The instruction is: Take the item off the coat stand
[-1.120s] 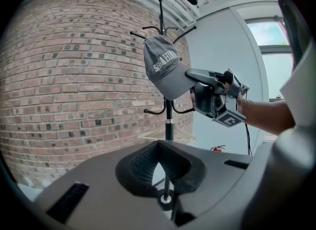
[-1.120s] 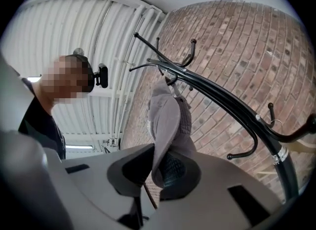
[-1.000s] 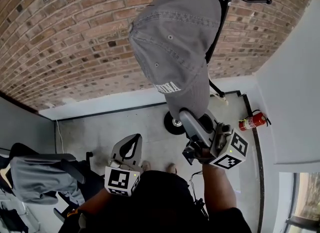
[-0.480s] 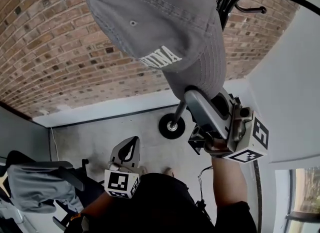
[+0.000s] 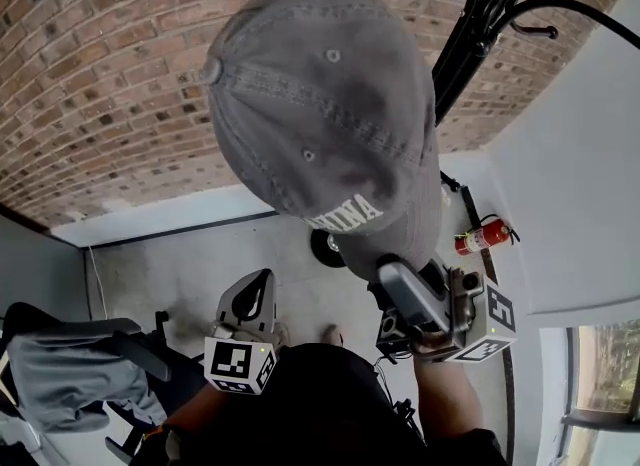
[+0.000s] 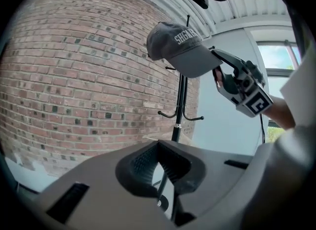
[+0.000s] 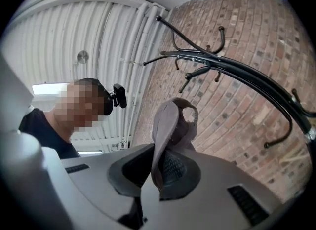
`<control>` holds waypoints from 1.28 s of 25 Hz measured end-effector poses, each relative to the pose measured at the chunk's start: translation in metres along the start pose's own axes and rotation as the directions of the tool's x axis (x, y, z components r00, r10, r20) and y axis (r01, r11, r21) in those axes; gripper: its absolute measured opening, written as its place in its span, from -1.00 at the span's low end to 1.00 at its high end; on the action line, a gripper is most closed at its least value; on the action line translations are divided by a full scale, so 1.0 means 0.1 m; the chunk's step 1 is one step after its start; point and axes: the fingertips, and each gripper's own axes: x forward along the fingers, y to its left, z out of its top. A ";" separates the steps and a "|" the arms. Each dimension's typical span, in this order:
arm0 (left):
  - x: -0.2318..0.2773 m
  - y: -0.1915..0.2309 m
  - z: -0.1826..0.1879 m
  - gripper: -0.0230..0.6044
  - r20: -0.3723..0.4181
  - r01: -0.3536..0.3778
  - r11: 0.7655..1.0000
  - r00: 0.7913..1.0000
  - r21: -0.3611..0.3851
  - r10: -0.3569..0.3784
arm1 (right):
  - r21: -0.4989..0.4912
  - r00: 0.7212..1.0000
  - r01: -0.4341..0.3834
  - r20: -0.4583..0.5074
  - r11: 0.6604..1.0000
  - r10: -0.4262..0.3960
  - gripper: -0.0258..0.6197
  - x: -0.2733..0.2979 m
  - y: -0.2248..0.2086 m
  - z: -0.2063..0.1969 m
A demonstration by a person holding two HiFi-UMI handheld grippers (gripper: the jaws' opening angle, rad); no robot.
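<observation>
A grey baseball cap point(image 5: 320, 124) with white lettering hangs in the air, free of the black coat stand point(image 5: 470, 29) and to its left. My right gripper point(image 5: 400, 274) is shut on the cap's brim from below. In the right gripper view the brim point(image 7: 170, 125) stands edge-on between the pads, with the stand's curved hooks point(image 7: 237, 68) to the right. From the left gripper view, the cap point(image 6: 180, 46) and right gripper point(image 6: 219, 58) show high above the stand's pole point(image 6: 178, 105). My left gripper point(image 5: 255, 289) hangs low, shut and holding nothing.
A brick wall point(image 5: 110, 84) runs behind the stand. The stand's round base point(image 5: 322, 246) sits on the grey floor, with a red fire extinguisher point(image 5: 475, 239) by the white wall at right. A chair draped with grey cloth point(image 5: 60, 364) stands at the lower left.
The right gripper has carried the cap up off the hook and then left, away from the stand. The left gripper has stayed in place.
</observation>
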 end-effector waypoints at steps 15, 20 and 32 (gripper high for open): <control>0.12 -0.32 -0.49 -0.85 -0.149 0.389 0.921 0.912 0.023 -0.381 | 0.186 0.859 0.499 0.019 0.846 -0.511 -0.83 -1.21 0.34 -1.34; 0.06 -0.65 -0.48 -0.85 -0.151 0.417 0.909 0.900 0.026 -0.409 | 0.202 0.821 0.547 0.060 0.812 -0.568 -0.83 -1.62 0.55 -1.32; -0.27 -1.75 -0.58 -0.85 -0.166 0.387 0.918 0.914 0.081 -0.371 | 0.244 0.822 0.507 0.150 0.827 -0.549 -0.83 -2.71 1.10 -1.07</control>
